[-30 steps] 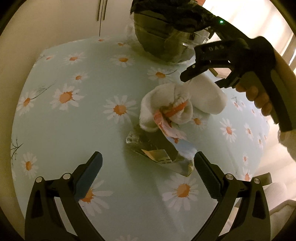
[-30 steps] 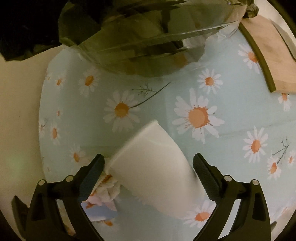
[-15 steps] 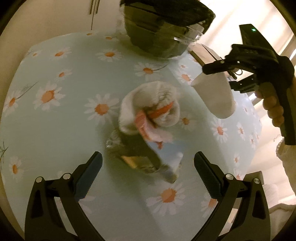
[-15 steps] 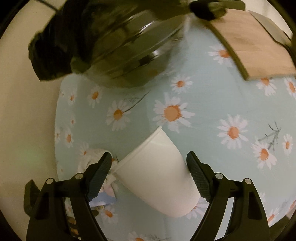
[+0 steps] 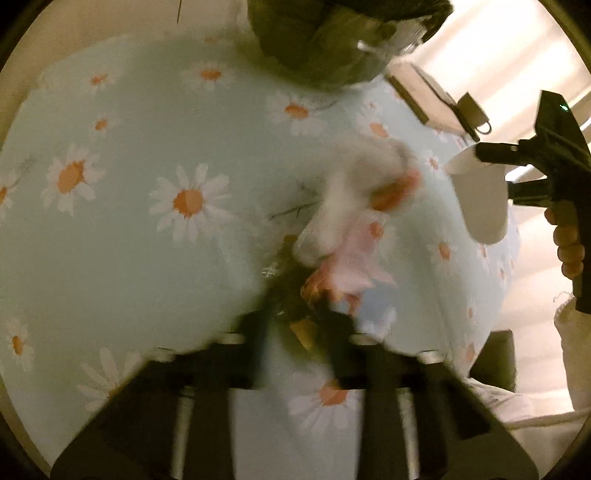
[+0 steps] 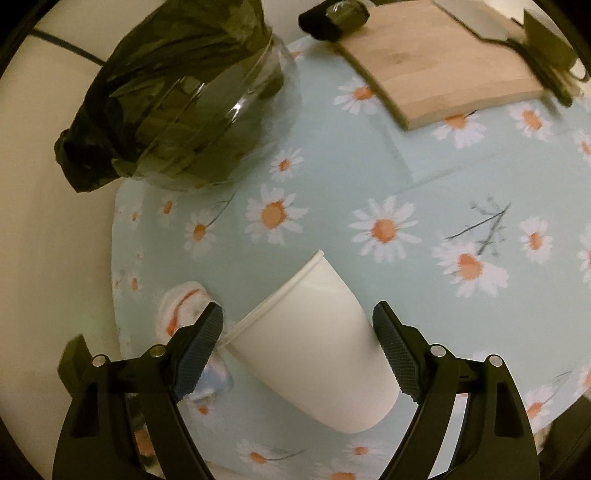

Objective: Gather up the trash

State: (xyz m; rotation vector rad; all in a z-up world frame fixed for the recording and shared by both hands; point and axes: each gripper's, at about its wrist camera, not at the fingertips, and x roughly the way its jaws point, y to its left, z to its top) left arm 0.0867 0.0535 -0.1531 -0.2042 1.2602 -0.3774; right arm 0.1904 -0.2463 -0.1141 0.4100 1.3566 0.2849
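Observation:
My right gripper (image 6: 297, 347) is shut on a white paper cup (image 6: 314, 350) and holds it above the daisy tablecloth; the cup also shows in the left wrist view (image 5: 480, 199). My left gripper (image 5: 295, 332) is blurred, its jaws close together around a crumpled shiny wrapper (image 5: 299, 302). A wad of white tissue with orange and pink scraps (image 5: 354, 206) lies just beyond the wrapper; it also shows in the right wrist view (image 6: 181, 306). A glass bowl lined with a dark trash bag (image 6: 177, 96) stands at the far side of the table (image 6: 406, 184).
A wooden cutting board (image 6: 443, 59) lies at the far right of the table, with a dark object (image 6: 332, 18) by its corner. The table edge runs along the left side in the right wrist view.
My left gripper has closed from wide open onto the wrapper. My right gripper has lifted the cup up and away to the right of the pile.

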